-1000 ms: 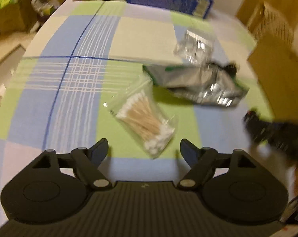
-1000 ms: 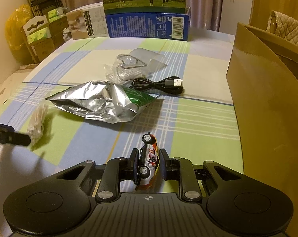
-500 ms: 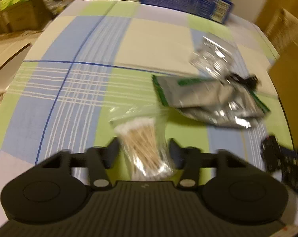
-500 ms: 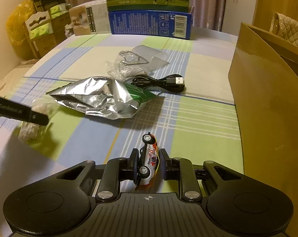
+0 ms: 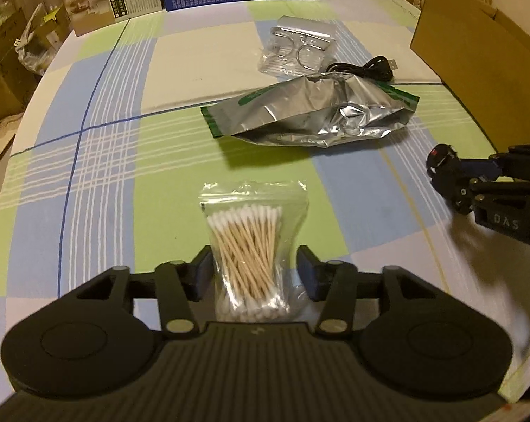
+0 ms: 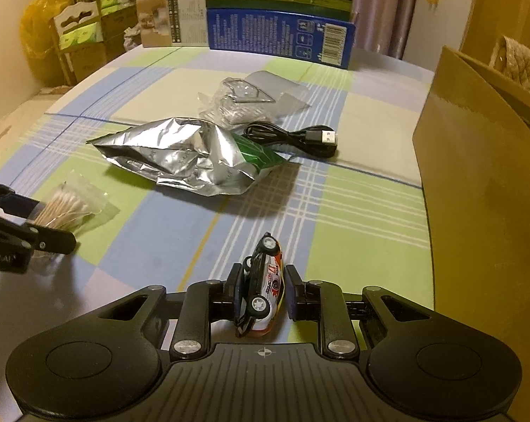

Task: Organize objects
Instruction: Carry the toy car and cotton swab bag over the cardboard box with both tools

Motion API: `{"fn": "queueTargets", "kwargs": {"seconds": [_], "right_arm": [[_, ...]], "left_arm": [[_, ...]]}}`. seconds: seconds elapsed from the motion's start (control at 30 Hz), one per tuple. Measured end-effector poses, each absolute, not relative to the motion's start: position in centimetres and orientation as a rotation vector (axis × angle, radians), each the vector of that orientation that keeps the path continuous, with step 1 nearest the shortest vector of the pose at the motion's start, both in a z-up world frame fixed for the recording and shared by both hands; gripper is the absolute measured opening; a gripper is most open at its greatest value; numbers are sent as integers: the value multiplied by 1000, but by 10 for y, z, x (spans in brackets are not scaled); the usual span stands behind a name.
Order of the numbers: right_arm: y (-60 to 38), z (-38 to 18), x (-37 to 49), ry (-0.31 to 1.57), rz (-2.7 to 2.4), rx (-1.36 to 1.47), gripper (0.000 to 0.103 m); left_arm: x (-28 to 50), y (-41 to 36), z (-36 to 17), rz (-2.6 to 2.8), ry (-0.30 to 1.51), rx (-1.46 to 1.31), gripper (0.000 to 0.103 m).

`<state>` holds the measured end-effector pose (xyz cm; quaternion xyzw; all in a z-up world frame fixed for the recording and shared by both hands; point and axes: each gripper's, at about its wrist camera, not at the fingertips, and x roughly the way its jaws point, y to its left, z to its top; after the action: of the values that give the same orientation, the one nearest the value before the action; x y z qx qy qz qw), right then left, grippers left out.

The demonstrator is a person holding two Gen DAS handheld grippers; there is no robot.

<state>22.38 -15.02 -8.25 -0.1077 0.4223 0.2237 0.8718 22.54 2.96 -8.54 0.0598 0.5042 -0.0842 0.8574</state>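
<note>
A clear zip bag of cotton swabs (image 5: 245, 242) lies lengthwise between the fingers of my left gripper (image 5: 256, 270), low over the checked tablecloth (image 5: 106, 161). Its sides are pinched in by the pads, and the jaws are opening a little. From the right wrist view the same bag (image 6: 71, 207) shows at the far left between the left gripper's fingers (image 6: 53, 242). My right gripper (image 6: 261, 292) is shut on a small toy racing car (image 6: 265, 281), which lies on its side with its nose pointing forward.
A crumpled silver-and-green foil pouch (image 5: 310, 112) lies mid-table. Behind it are a black USB cable (image 5: 363, 68) and a clear packet of metal rings (image 5: 300, 49). A tall open cardboard box (image 6: 476, 176) stands at the right. A blue milk carton (image 6: 279, 31) is at the far edge.
The left gripper went from wide open in front of the swab bag to straddling it, and its jaws closed in on the bag's sides. The right gripper kept still with the car.
</note>
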Motion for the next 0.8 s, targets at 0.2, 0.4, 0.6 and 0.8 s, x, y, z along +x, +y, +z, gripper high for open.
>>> {"fn": "queueTargets", "kwargs": {"seconds": [0.2,0.4,0.6,0.8], "right_arm": [[-154,-80,226,899,457,-179,20],[-148,-74,217,859,465,-231,20],[-148,-64,207,846,474,-233,20],[-154,-45,190,834,466,-194,20]], "left_arm": [[224,34,-86,-184,1055,111,50],[222,32,-84,-189,1051,114,23],[218,36,-78,-189,1066,43,19],[204,36,-60,-181,1059,21,19]]}}
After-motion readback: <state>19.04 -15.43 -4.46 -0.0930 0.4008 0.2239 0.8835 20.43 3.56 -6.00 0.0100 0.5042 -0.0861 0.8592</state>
